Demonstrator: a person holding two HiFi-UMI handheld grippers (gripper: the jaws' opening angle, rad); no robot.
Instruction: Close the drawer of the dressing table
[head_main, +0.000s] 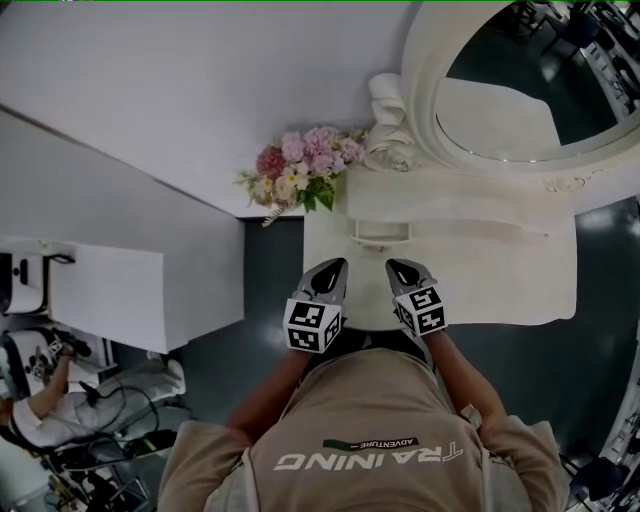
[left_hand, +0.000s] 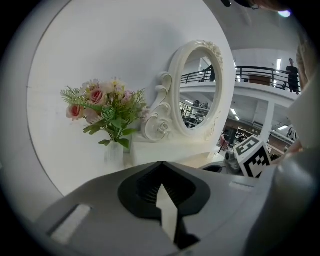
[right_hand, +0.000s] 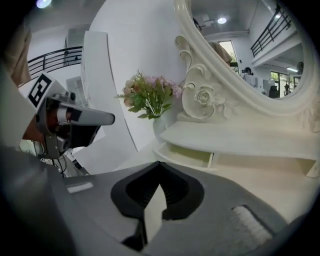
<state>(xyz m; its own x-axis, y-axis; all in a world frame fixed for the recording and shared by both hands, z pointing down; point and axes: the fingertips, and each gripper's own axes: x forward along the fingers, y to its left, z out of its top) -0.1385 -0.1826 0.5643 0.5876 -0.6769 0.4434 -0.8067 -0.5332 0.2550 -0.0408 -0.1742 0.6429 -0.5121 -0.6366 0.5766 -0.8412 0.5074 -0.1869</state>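
Note:
The white dressing table (head_main: 500, 280) carries an oval mirror (head_main: 500, 120). Its small drawer (head_main: 381, 233) (right_hand: 186, 155) stands pulled out under the raised shelf, with a pale yellowish inside showing. My left gripper (head_main: 334, 268) (left_hand: 161, 164) and right gripper (head_main: 397, 267) (right_hand: 159, 164) hover side by side over the table's front part, a short way before the drawer and not touching it. Both are shut, tips together, with nothing between them. The right gripper view also shows the left gripper (right_hand: 92, 119) at its left.
A bouquet of pink flowers (head_main: 300, 165) (left_hand: 107, 112) (right_hand: 150, 95) in a vase stands at the table's back left corner, against the white wall (head_main: 200, 90). A white panel (head_main: 105, 295) and a seated person (head_main: 40, 400) with cables are at the left. Dark floor (head_main: 270, 280) surrounds the table.

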